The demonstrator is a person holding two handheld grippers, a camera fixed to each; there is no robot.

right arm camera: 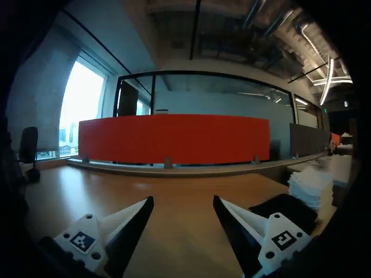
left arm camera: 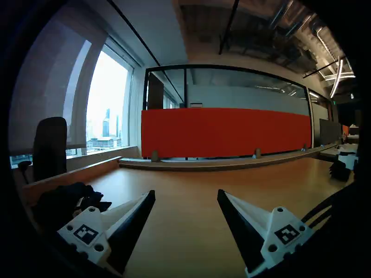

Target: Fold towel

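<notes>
**Two grippers parted: left gripper [left arm camera: 185, 192], right gripper [right arm camera: 183, 198]**

In the left gripper view, two white plastic fingers [left arm camera: 111, 217], wedge-shaped and tapering to points, black along the inner faces. Held well apart, clamping nothing. One square black-and-white tag [left arm camera: 86, 233] on each, a block pattern, no readable writing. Under and beyond them, a smooth, glossy wooden table [left arm camera: 195, 176], orange-brown. At lower left of the frame, a crumpled dark cloth [left arm camera: 65, 201], lumpy and soft, just beside the left finger. Behind it a black chair [left arm camera: 50, 148] with a rounded back. Across the middle, a flat red divider [left arm camera: 222, 132], matte, on small grey feet.

In the right gripper view, the same wedge shape, likewise spread with nothing between. At lower right of the frame, a dark towel [right arm camera: 285, 208], folded flat, just beside the right finger. Just behind it, at right, a white stack [right arm camera: 311, 185] of folded towels, squared and layered; touching or not, cannot tell. No legible label anywhere.
</notes>
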